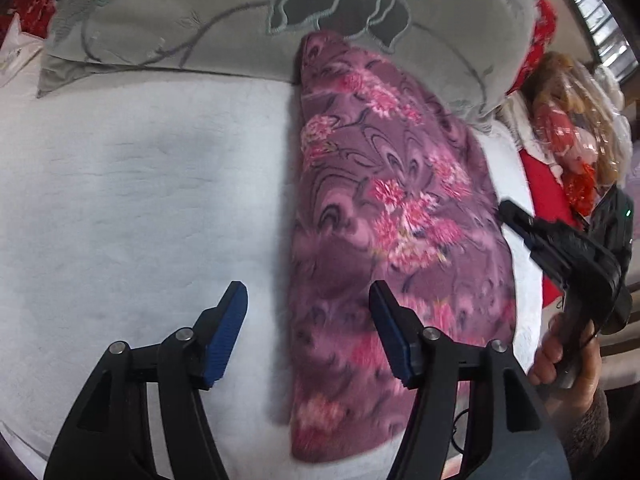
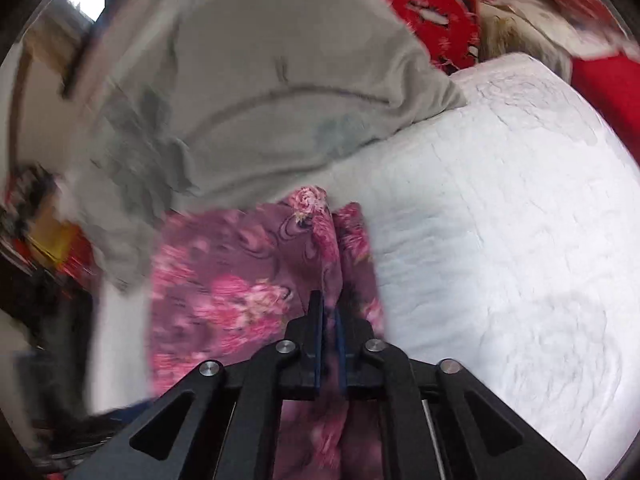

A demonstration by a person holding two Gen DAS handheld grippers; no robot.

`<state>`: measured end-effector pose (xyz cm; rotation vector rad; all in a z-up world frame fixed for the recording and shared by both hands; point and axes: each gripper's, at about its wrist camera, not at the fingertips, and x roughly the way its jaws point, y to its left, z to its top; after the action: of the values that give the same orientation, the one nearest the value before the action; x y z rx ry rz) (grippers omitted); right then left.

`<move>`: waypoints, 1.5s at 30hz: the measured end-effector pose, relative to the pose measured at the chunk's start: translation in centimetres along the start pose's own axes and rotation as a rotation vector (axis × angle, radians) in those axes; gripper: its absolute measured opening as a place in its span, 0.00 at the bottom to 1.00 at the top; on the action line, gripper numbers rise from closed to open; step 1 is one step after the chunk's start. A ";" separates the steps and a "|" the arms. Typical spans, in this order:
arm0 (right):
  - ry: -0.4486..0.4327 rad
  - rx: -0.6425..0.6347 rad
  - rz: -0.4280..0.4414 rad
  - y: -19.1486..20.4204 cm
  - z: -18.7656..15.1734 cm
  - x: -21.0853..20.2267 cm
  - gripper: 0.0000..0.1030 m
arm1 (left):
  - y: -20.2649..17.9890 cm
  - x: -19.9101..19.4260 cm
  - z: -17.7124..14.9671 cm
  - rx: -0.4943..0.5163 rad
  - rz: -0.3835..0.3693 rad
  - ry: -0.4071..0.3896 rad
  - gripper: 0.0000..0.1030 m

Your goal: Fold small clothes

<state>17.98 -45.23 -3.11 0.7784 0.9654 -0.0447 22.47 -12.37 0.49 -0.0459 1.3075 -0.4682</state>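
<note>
A purple garment with pink flowers [image 1: 384,208] lies folded lengthwise on a white quilt [image 1: 140,200]. My left gripper [image 1: 308,300] is open and empty, hovering above the garment's left edge near its lower end. My right gripper [image 2: 329,312] is shut on a bunched fold of the same garment [image 2: 224,288], pinched between the blue pads. The right gripper also shows in the left wrist view [image 1: 560,248] at the garment's right edge, held by a hand.
A grey pillow with an embroidered flower [image 1: 240,16] lies behind the garment. Red cloth [image 1: 544,192] and a wrapped doll [image 1: 568,132] sit at the right of the quilt. The quilt's right side [image 2: 500,220] is bare.
</note>
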 end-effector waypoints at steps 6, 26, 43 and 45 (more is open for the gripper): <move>0.110 -0.060 0.078 -1.6 -5.6 -2.1 0.44 | 0.3 1.5 -3.3 -0.046 0.002 0.075 0.61; 0.004 -0.331 -0.084 2.0 -9.0 -5.5 0.30 | -1.9 1.3 -6.4 0.009 0.084 0.078 0.61; -0.027 -0.080 -0.033 1.6 3.4 -0.9 0.44 | -4.0 0.8 6.6 0.062 0.140 -0.035 0.61; 0.001 -0.031 -0.018 1.0 4.1 1.3 0.44 | -3.9 2.2 7.7 0.050 0.144 -0.009 0.61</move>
<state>22.02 -46.61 -2.17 0.7412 0.9722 -0.0450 28.88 -18.39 1.74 0.0870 1.2795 -0.3772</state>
